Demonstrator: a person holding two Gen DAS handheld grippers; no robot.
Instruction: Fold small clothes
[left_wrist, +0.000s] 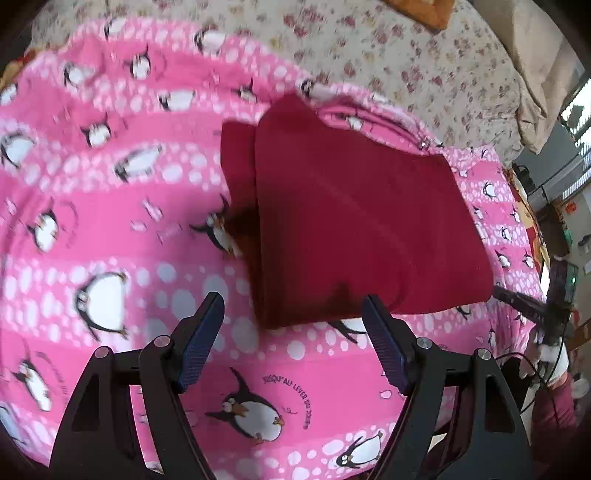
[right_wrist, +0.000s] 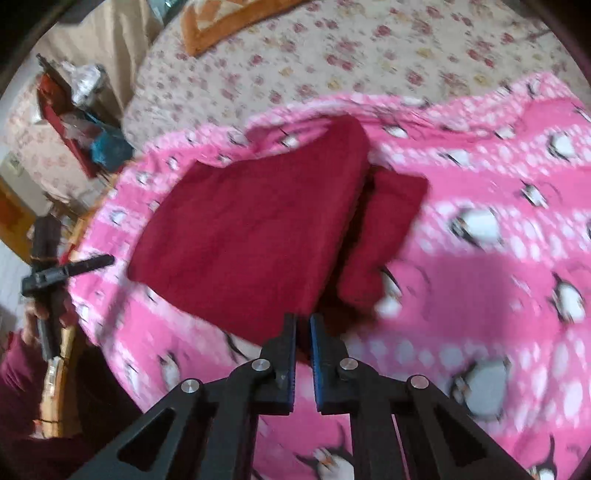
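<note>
A dark red garment (left_wrist: 351, 221) lies folded on a pink penguin blanket (left_wrist: 110, 184), with a narrower folded part sticking out along its left side. My left gripper (left_wrist: 292, 299) hovers open over the garment's near edge, its blue pads (left_wrist: 201, 339) wide apart and nothing between them. In the right wrist view the same garment (right_wrist: 251, 229) lies ahead, the narrow part on its right. My right gripper (right_wrist: 303, 319) is shut at the garment's near corner, and no cloth shows between its pads. The picture is blurred.
The pink blanket (right_wrist: 480, 277) covers a bed with a floral sheet (right_wrist: 332, 55) behind it. An orange-bordered cloth (right_wrist: 221, 26) lies at the back. A hand holds the left gripper (right_wrist: 48, 273) at the left edge. Cluttered shelves (right_wrist: 74, 122) stand beyond the bed's left side.
</note>
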